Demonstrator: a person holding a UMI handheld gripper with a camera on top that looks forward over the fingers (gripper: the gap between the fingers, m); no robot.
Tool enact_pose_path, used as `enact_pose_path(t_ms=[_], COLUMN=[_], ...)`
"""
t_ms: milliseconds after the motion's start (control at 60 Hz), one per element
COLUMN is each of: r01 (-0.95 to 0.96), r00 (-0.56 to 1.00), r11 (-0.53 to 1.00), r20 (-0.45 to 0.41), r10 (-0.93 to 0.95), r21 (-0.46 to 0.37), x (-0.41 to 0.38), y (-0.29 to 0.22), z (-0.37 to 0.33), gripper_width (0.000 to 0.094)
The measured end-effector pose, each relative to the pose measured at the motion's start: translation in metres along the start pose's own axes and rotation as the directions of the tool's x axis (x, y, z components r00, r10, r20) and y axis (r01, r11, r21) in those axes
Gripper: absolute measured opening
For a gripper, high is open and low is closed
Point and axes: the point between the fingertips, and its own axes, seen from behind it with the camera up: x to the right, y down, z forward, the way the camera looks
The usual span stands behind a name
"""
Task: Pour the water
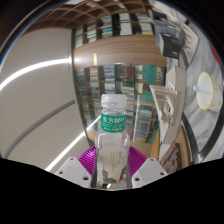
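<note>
Gripper [108, 172], a two-finger hand-held tool with pale housing, is clenched on a small clear plastic water bottle [113, 140]: both fingers press against the bottle's lower body, and the purple pads [91, 158] on their inner faces show at either side of it, the left one more plainly than the right. That bottle stands upright between the fingers, rising straight ahead of the camera. It has a white screw cap [115, 102] on top and a green label [115, 124] with white lettering wrapped around its upper half; the lettering is too small to read. The clear lower part of the bottle sits down between the fingertips, so how much water it holds cannot be told.

To the far left, a pale curved surface [35, 95] sweeps through the scene, streaked with bright lines. Directly behind the bottle, well apart from it, tall wooden bookshelves [112, 50] filled with rows of books span the background. Just right of the bottle, a pale tilted box-like object [164, 103] leans in the middle distance, though what it is cannot be made out. Farther right hangs a dark round shape [206, 88], also unclear.
</note>
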Motion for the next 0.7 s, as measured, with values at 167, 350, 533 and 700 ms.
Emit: enact_pose_path(t_ms=[167, 350, 533, 700], r01=[-0.452, -0.619, -0.596, -0.075], r00=[0.892, 0.784, 0.802, 0.992], r11=[0.881, 0.764, 0.79, 0.995], r20=[0.074, 0.087, 0.057, -0.094], r10=[0.446, 0.614, 0.595, 0.081], r21=[0.136, 0.184, 0.145, 0.064], x=[0.071, 0.124, 0.122, 0.07], y=[-0.067, -0.078, -0.075, -0.089], z=[0.01, -0.002, 0.001, -0.002], gripper_width=[0.0397, 0.0397, 0.04, 0.0398])
